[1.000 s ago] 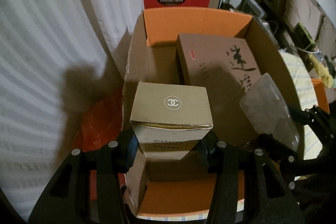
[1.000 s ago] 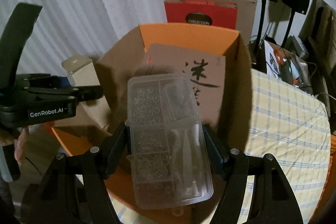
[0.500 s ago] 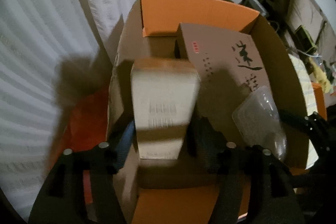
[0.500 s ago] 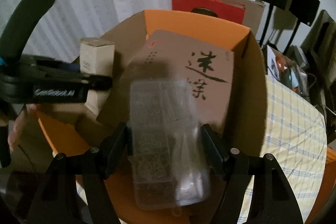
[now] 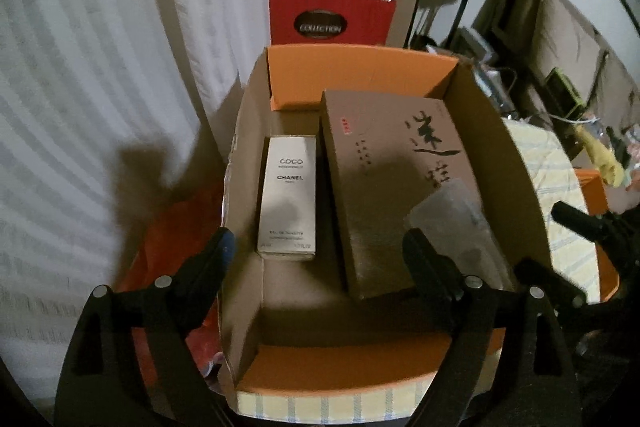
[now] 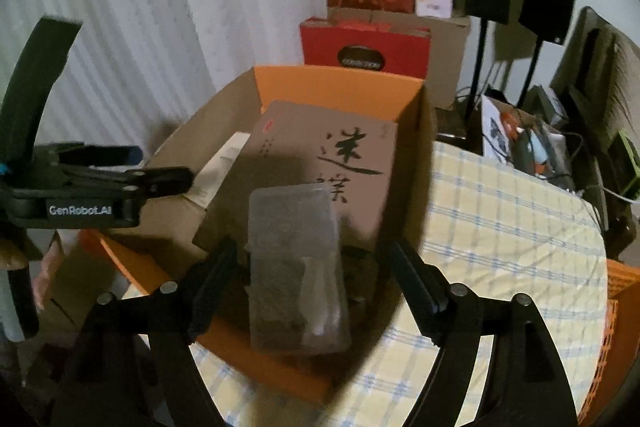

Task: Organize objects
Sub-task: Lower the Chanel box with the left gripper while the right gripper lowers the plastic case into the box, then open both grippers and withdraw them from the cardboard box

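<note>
Both grippers open over the cardboard box

The left gripper (image 5: 316, 247) is opening, fingers clear of the perfume box (image 5: 288, 197) lying flat in the cardboard box (image 5: 516, 163) beside a brown box (image 5: 384, 187). The right gripper (image 6: 310, 259) is opening too; the clear plastic case (image 6: 296, 267) lies between its fingers, untouched.

Left wrist view looks steeply down, close above the open orange-flapped cardboard carton (image 5: 496, 131). Right wrist view faces it from the right, slightly lower. Both share the brown calligraphy-printed flat box (image 5: 392, 163) (image 6: 320, 155).
</note>
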Available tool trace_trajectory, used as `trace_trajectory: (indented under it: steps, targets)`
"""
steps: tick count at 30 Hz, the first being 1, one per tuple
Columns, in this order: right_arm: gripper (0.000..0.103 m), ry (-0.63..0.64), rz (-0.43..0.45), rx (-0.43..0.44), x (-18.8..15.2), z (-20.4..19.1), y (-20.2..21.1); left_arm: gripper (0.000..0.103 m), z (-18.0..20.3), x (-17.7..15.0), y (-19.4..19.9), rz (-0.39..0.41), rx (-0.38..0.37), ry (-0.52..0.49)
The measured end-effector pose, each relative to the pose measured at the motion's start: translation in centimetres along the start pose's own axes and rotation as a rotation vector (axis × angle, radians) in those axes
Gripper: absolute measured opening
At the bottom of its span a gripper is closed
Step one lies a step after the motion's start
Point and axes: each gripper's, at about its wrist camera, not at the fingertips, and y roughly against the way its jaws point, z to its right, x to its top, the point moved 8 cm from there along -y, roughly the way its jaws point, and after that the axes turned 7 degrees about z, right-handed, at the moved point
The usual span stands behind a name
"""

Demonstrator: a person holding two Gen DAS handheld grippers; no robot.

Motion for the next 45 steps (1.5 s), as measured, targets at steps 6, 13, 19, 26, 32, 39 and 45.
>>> trace_trajectory:
  steps: [6, 13, 19, 26, 32, 39, 45]
  targets:
    - [0.082, -0.024, 0.050, -0.060, -0.6, 2.2, 3.7, 0.096, 1.2, -1.1, 2.3, 0.066, -0.036, 0.014]
    - [0.092, -0.065, 0.111, -0.168, -2.1, 5.4, 7.4, 0.103, 3.4, -3.3, 4.5, 0.133, -0.081, 0.032]
    - [0.100, -0.084, 0.156, -0.247, -4.2, 7.3, 10.1, 0.103, 5.1, -5.5, 4.4, 0.119, -0.074, 0.022]
    - [0.101, -0.119, 0.145, -0.275, -6.7, 8.6, 11.0, 0.103, 6.6, -7.1, 5.3, 0.138, -0.081, 0.036]
    - [0.101, -0.163, 0.137, -0.293, -8.6, 9.6, 11.7, 0.103, 8.1, -8.1, 6.4, 0.170, -0.096, 0.039]
    - [0.101, -0.179, 0.125, -0.311, -10.2, 10.0, 12.7, 0.103, 9.7, -9.3, 6.2, 0.161, -0.100, 0.037]
    - [0.101, -0.195, 0.118, -0.316, -11.2, 10.1, 13.3, 0.103, 11.4, -10.1, 7.0, 0.168, -0.114, 0.012]
